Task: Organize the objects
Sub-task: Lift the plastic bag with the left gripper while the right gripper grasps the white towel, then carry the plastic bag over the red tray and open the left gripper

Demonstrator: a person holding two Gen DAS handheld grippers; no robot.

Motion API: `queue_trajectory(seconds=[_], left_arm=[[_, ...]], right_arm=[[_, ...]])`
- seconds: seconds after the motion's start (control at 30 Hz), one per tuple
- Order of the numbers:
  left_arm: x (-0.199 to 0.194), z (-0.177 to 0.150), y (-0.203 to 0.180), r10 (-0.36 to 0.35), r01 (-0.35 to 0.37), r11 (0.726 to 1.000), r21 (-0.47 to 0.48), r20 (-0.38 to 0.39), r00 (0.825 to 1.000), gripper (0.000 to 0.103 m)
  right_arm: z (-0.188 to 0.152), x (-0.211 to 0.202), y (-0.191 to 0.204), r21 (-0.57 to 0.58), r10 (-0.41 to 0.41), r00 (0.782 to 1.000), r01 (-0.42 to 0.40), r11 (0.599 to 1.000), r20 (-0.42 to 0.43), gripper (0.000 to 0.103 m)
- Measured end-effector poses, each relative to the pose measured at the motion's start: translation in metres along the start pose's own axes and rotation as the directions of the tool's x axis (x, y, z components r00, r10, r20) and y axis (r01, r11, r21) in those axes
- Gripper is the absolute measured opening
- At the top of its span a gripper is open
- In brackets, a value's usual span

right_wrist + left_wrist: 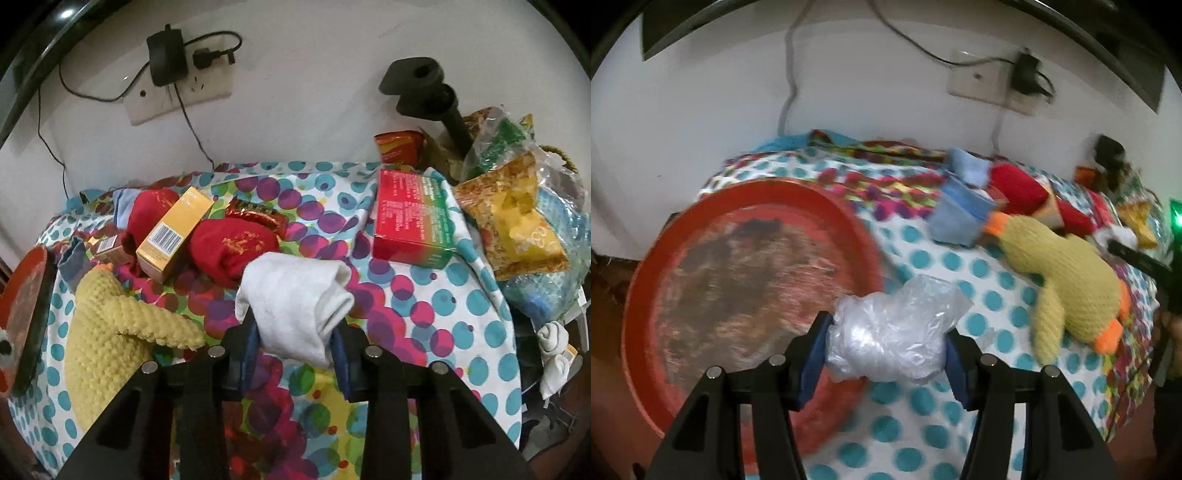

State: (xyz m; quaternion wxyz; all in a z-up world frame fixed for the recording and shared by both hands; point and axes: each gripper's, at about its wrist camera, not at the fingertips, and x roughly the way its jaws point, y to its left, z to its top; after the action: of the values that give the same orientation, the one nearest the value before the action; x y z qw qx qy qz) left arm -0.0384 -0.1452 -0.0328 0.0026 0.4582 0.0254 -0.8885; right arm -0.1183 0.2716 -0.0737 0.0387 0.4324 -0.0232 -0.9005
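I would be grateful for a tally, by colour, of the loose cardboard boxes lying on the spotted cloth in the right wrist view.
Yellow box: 1
Red-and-green box: 1
Small brown box: 1
Total: 3

Each of the 2 fisheye cameras sits just behind its own jaws and looks steeply down and forward, close over the dotted cloth [960, 266] toward the white wall [849, 92]. The left view faces the red tray [657, 266] at the cloth's left end; the right view faces the cluttered right end. Both share the yellow knitted toy [1071, 273], the red tray and the wall socket [982, 81].
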Motion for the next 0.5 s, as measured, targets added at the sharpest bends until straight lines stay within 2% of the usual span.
queue_trajectory(seconds=[0.2, 0.27, 0.37, 0.5], left_arm=[[0.003, 0.013, 0.057, 0.099, -0.099, 0.992, -0.074, -0.005, 0.995, 0.058], [0.008, 0.016, 0.076, 0.161, -0.162, 0.984, -0.076, -0.017, 0.987, 0.059], [0.018, 0.017, 0.097, 0.191, -0.194, 0.977, -0.084, -0.045, 0.981, 0.060], [0.034, 0.016, 0.117, 0.195, -0.204, 0.974, -0.101, -0.094, 0.976, 0.060]], right_arm=[[-0.003, -0.008, -0.004, 0.013, -0.005, 1.000, 0.005, 1.000, 0.005, 0.032], [-0.004, -0.010, -0.004, 0.018, -0.006, 1.000, 0.006, 1.000, 0.004, 0.032], [-0.005, -0.013, -0.005, 0.023, -0.014, 1.000, 0.014, 1.000, 0.006, 0.032], [-0.005, -0.017, -0.007, 0.031, -0.026, 1.000, 0.025, 0.999, 0.012, 0.032]])
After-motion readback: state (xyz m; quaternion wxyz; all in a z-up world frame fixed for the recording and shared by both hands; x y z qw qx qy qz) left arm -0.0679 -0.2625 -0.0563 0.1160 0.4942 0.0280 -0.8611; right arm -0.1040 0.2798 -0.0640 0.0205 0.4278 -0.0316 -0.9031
